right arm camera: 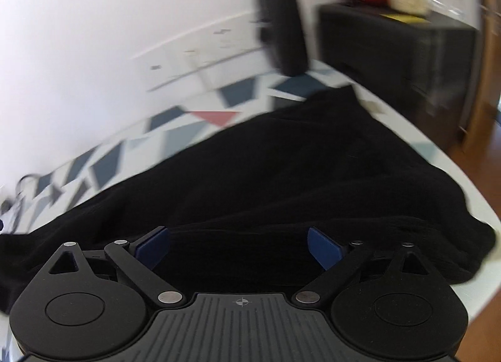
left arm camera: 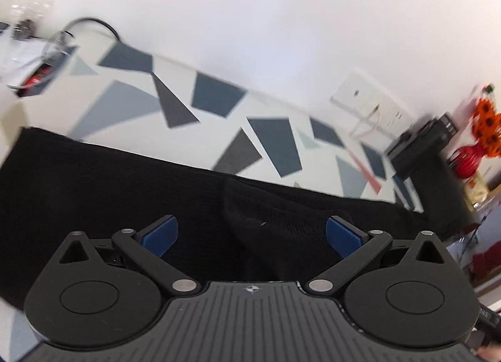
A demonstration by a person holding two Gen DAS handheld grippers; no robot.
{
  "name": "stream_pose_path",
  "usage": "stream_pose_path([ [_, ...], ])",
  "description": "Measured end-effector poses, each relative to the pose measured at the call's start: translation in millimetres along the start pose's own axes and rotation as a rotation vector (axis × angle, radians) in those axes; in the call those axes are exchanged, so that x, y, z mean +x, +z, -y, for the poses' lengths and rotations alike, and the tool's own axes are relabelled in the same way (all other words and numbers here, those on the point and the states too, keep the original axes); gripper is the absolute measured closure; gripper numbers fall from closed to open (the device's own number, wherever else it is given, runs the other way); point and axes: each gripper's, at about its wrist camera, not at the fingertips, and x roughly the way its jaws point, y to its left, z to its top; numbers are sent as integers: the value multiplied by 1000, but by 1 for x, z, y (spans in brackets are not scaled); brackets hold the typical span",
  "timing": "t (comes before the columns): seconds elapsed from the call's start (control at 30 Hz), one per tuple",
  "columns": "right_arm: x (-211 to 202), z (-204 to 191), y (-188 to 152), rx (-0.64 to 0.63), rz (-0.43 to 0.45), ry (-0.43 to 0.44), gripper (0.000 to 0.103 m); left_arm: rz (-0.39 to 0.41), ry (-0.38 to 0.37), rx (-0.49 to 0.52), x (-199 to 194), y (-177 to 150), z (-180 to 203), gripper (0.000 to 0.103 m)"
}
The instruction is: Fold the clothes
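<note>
Nearest the lens in each view we see the gripper body, its two blue pads spread wide. In the left wrist view, reading left to right, the left gripper (left arm camera: pixel 252 238) hangs over the black garment (left arm camera: pixel 109 192) with its jaws fully apart and nothing between the pads (left arm camera: pixel 161 236); cloth lies beneath them, not pinched. A raised fold (left arm camera: pixel 275 214) sits just ahead of the jaws, probably the layer we have laid over the rest. The garment lies flat across the table (left arm camera: pixel 131 102), whose cover carries grey and blue shapes; we judge it was spread so to keep edges straight for folding. Farther left a cable (left arm camera: pixel 90 22) trails off the table's far corner, and at far right a red vase (left arm camera: pixel 471 158) stands clear of the work. In the right wrist view the right gripper (right arm camera: pixel 239 246) is likewise wide open and empty, its pads (right arm camera: pixel 153 247) poised above the garment's near hem, which here reaches almost to the table's rounded edge (right arm camera: pixel 463 174). A dark bottle (right arm camera: pixel 281 23) stands at the back, well apart from the cloth, and a black cabinet (right arm camera: pixel 397 48) lies beyond the table. With both grippers free, we take the next step to be choosing a new edge to grasp.
</note>
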Motion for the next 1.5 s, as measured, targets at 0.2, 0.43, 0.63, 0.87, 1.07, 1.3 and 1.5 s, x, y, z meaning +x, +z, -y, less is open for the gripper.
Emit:
stream_pose_path([
  [0.2,4,22,-6,18,3,-14,9,-146,52,9,59,1,22,42],
  [0.43,11,16,-6,-34,-26,-17,6,141,107,9,-6,9,26,91],
  [0.63,18,13,6,-4,-32,2,6,512,87,-24,-143,16,16,92],
  [0.87,28,1,3,-24,-50,-18,3,344,280,-224,-138,-29,-73,92],
  [1.07,26,-8,-9,-78,-92,-44,3,152,345,-402,-107,-82,-135,91],
  [1.3,20,-6,-23,-44,-125,-54,3,136,217,-494,-97,-94,-163,68],
  [1.5,14,-1,-27,-6,-116,-64,3,149,171,-564,-90,-92,-174,56],
])
